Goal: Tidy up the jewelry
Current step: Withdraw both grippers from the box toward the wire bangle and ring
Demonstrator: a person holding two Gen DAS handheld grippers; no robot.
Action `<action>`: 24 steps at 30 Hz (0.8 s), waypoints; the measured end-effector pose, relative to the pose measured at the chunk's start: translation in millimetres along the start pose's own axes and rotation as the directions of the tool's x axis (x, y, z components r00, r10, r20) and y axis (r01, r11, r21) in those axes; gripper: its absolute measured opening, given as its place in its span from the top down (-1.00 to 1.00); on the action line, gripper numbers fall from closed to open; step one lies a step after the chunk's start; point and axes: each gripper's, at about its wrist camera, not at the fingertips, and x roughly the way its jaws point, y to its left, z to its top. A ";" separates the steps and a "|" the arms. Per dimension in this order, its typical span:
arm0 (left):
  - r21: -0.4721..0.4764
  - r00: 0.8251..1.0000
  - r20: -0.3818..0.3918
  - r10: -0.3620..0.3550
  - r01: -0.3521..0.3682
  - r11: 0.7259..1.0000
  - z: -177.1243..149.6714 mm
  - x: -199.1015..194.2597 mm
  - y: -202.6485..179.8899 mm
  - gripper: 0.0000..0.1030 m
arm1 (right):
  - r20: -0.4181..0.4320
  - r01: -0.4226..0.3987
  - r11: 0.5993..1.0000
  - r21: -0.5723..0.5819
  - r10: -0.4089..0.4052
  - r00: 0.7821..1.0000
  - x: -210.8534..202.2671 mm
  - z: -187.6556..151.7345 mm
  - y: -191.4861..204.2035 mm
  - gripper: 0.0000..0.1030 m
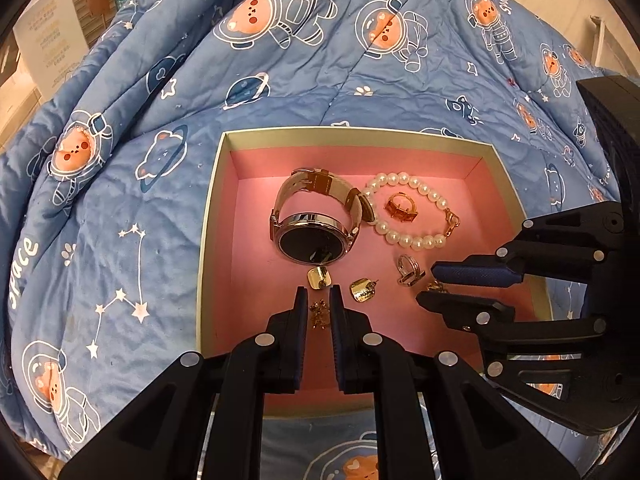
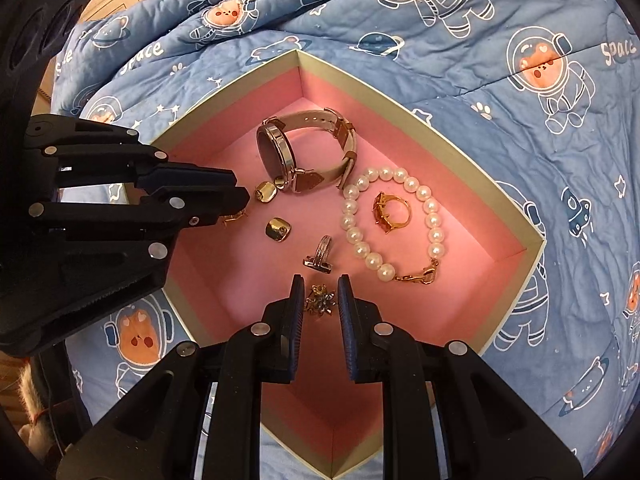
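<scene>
Pink-lined box (image 1: 210, 216): placing step. Left gripper (image 1: 319, 292) narrowly parted, small gold earring (image 1: 319, 314) lying loose between; right gripper (image 2: 320, 284) likewise around flower earring (image 2: 320, 300). Next: lift clear.

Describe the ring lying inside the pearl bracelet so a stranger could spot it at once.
Find the open pink-lined box on the blue astronaut-print quilt. Inside it, beside the beige-strapped watch, lies a white pearl bracelet. Within its loop lies the gold ring with an amber rectangular stone; the other ring is silver and lies outside the loop.
</scene>
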 end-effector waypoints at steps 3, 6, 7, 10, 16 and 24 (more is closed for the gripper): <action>-0.013 0.999 0.033 0.013 -0.012 1.000 -2.7 -9.3 -0.7 0.24 | 0.017 -0.007 1.000 0.007 0.007 1.000 -1.6 -1.3 -0.5 0.65; -0.018 0.997 0.078 -0.004 0.005 1.000 -8.3 -23.6 -0.7 0.08 | 0.044 -0.021 1.000 0.017 0.020 0.999 -7.5 -4.7 -1.5 0.51; -0.018 0.996 0.093 0.001 0.000 1.000 -10.7 -28.7 -0.4 0.04 | 0.061 -0.024 1.000 0.018 0.023 0.998 -10.7 -6.2 -1.1 0.39; -0.034 0.990 0.143 0.021 -0.016 0.999 -19.7 -43.9 2.2 -0.18 | 0.112 -0.018 0.999 0.030 0.015 0.994 -22.1 -12.7 -1.3 0.25; -0.082 0.966 0.251 0.068 -0.049 0.995 -49.4 -67.2 11.8 -0.57 | 0.265 -0.014 0.994 0.107 -0.015 0.964 -56.5 -38.0 -5.1 -0.08; -0.074 0.952 0.306 0.009 0.015 0.997 -102.2 -79.3 4.9 -0.63 | 0.349 0.002 0.990 0.140 -0.051 0.936 -79.5 -93.2 7.7 -0.08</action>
